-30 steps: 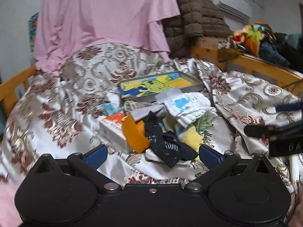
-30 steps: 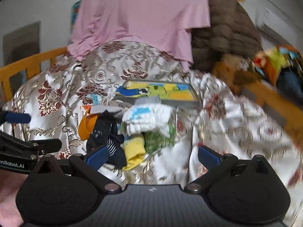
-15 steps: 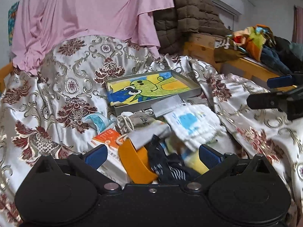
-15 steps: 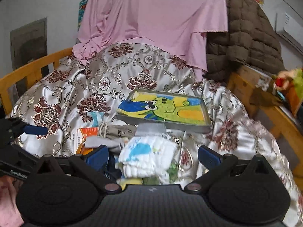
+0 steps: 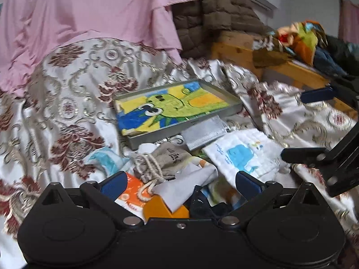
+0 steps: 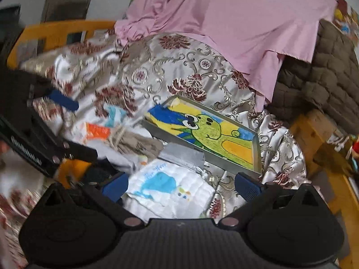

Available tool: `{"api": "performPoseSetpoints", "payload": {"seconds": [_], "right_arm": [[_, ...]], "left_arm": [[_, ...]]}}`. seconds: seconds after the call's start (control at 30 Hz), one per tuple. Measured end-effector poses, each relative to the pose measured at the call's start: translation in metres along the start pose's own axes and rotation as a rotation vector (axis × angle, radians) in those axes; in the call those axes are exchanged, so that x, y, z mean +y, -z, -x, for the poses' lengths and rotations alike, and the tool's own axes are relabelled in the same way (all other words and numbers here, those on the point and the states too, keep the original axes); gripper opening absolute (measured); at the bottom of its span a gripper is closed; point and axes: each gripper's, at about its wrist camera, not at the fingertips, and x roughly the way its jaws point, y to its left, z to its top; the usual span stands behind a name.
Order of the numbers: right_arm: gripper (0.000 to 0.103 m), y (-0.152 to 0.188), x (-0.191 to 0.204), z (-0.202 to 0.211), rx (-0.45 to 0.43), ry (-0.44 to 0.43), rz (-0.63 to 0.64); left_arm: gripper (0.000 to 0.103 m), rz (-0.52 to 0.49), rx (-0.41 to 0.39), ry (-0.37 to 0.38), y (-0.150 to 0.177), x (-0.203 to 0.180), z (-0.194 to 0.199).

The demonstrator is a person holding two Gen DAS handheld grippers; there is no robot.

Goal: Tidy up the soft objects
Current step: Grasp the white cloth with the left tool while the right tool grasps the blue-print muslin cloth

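On the bed (image 5: 74,94), just in front of a shallow metal tray (image 5: 235,108) lined with a cartoon picture: a loose heap of soft things, unsorted. White folded cloth with a blue whale print (image 6: 166,188) at the heap's right edge, grey folded cloth (image 5: 205,132) touching the tray's near wall, beige drawstring pouch (image 5: 166,159) in the middle, dark socks (image 5: 208,204) and an orange piece (image 5: 161,208) nearest the left camera. Nothing soft inside the tray yet.

Left gripper (image 5: 180,182): fingers spread wide, empty, low over the heap's near side. Right gripper (image 6: 181,182): fingers likewise spread, empty, straddling the whale-print cloth without a visible grip.

Judged barely begun: every item left to pick up and place; destination unclear, tray a likely guess.
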Motion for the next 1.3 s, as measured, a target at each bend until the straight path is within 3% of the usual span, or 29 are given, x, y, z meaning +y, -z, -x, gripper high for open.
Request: {"api": "performPoseSetpoints", "payload": {"seconds": [0.1,0.23,0.4,0.63,0.83,1.07,1.13,1.3], "right_arm": [[0.103,0.0,0.008,-0.012,0.011,-0.005,0.071],[0.103,0.006,0.015,-0.029,0.028,-0.053,0.177],[0.103,0.023,0.006,-0.047,0.046,-0.1,0.139],[0.102,0.029,-0.013,-0.065,0.029,-0.118,0.023],[0.096,0.033,-0.015,-0.073,0.061,-0.176,0.001],[0.089,0.035,-0.016,-0.076,0.087,-0.185,-0.03],[0.088,0.035,-0.017,-0.076,0.092,-0.181,-0.036],[0.084,0.035,-0.02,-0.075,0.1,-0.182,-0.077]], "left_arm": [[0.101,-0.011,0.056,0.032,-0.009,-0.007,-0.018],[0.101,-0.068,0.038,0.064,-0.017,-0.012,-0.028],[0.101,-0.114,0.066,0.083,-0.012,-0.007,-0.049],[0.086,-0.028,0.116,0.159,-0.009,0.008,-0.075],[0.071,0.076,0.155,0.219,-0.006,0.021,-0.086],[0.052,0.074,0.17,0.223,-0.002,0.021,-0.088],[0.042,0.069,0.176,0.224,-0.001,0.02,-0.088],[0.042,0.043,0.181,0.215,0.0,0.016,-0.086]]}}
